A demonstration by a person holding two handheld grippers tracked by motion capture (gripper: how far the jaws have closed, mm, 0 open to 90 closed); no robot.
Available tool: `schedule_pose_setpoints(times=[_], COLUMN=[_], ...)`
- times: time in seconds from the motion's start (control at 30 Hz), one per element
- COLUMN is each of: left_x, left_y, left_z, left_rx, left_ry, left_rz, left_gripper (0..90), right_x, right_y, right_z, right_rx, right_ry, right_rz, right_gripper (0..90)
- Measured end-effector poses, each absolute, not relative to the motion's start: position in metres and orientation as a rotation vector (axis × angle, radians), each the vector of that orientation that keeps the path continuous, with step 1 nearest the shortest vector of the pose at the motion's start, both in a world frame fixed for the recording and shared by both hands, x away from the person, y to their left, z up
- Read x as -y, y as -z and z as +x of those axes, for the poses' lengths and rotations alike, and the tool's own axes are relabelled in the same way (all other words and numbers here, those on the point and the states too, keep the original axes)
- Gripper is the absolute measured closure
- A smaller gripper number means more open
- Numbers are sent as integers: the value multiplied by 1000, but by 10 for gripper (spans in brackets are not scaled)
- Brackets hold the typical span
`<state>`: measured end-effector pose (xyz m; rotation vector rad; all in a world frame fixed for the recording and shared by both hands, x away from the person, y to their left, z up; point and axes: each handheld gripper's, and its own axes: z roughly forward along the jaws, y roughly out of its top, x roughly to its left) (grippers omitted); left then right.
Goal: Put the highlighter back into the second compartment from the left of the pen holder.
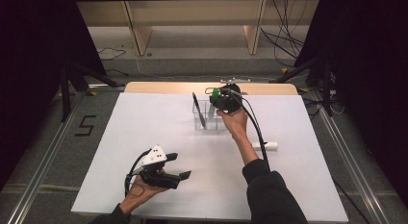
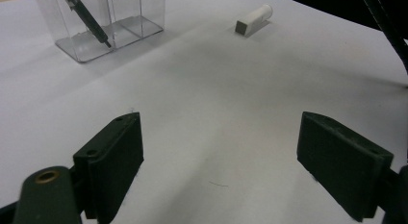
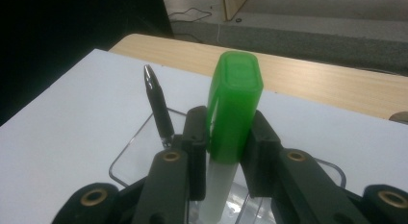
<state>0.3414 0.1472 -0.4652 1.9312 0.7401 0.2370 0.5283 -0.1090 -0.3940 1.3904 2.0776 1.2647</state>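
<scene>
My right gripper [image 1: 222,100] [image 3: 227,117] is shut on a marker with a green cap [image 3: 234,104] [image 1: 216,93] and a white body. It holds the marker upright over a clear plastic holder [image 1: 207,119] [image 3: 126,156] at the far middle of the white table. A black pen [image 1: 198,110] [image 3: 159,104] leans in the holder's left compartment. My left gripper [image 1: 179,166] [image 2: 219,123] rests low near the front left, open, with only bare table between its jaws. In the left gripper view the holder [image 2: 120,34] and pen [image 2: 89,19] show at the top left.
A white capped marker [image 1: 265,146] [image 2: 254,19] lies on the table [image 1: 144,132] to the right of my right forearm. A wooden strip [image 1: 183,87] runs along the far edge. Cables, shelf legs and dark stands lie on the floor beyond.
</scene>
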Motion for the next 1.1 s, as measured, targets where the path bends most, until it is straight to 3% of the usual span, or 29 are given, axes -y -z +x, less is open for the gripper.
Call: schedule_pose_setpoints(times=[0.13,0.27,0.4,1.1], left_x=[-147,-148,-148,-148], left_y=[465,466,466,466], left_z=[342,342,342,342], left_rx=[-740,-743,-745,-745], left_ry=[-238,-238,-238,-243], left_rz=[1933,1934,1933,1941], left_gripper=[162,162,162,162], right_x=[109,110,115,188], right_y=[394,390,385,367], right_z=[528,528,526,505], right_rx=[-2080,-2069,-2037,-2047], right_ry=[-1262,-1311,-1326,-1280], right_rz=[1391,1391,1395,1388], right_gripper=[730,502,430,342])
